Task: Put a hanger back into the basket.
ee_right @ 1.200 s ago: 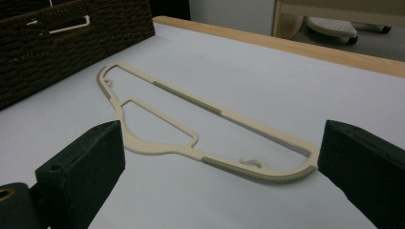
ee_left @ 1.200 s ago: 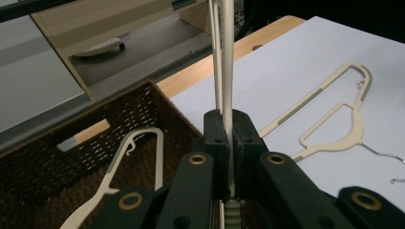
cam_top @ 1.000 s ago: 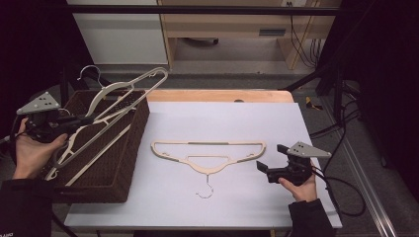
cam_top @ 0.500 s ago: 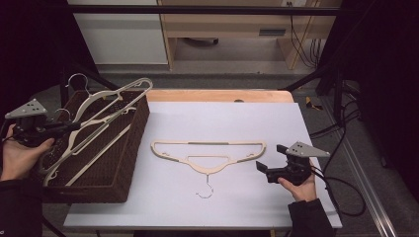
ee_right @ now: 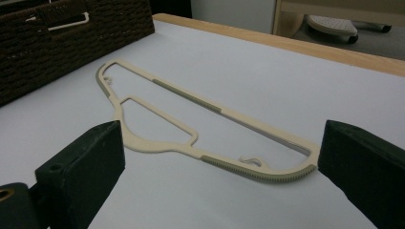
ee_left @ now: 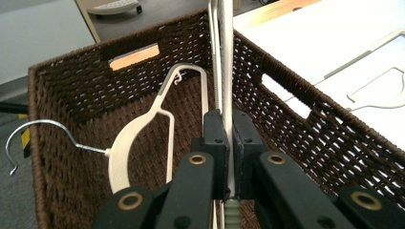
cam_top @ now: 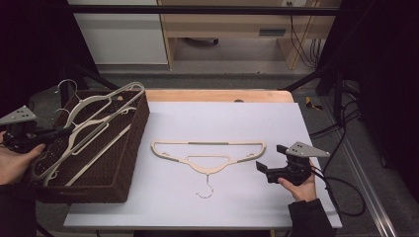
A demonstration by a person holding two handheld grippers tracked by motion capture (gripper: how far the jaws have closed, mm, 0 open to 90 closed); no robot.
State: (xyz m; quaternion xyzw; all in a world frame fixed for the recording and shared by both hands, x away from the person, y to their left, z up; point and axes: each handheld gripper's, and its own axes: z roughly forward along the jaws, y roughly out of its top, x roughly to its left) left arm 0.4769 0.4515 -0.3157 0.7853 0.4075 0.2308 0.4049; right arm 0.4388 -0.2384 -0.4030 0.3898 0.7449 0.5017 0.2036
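My left gripper is over the left side of a brown wicker basket, shut on the bar of a cream hanger. In the left gripper view the jaws pinch that thin bar, which runs up and away over the basket. A second cream hanger with a metal hook lies inside. Another cream hanger lies flat mid-table, hook toward the person. My right gripper rests open just right of it; its jaws frame the hanger's grey-tipped end.
The basket holds several cream hangers, some poking over its far rim. The white table top has a wooden strip along its back edge. Cables trail off the right side. The basket's wall stands beyond the flat hanger.
My left gripper has pulled back to the left and toward the person with the hanger in it, shifting the hangers in the basket. The right gripper has stayed put.
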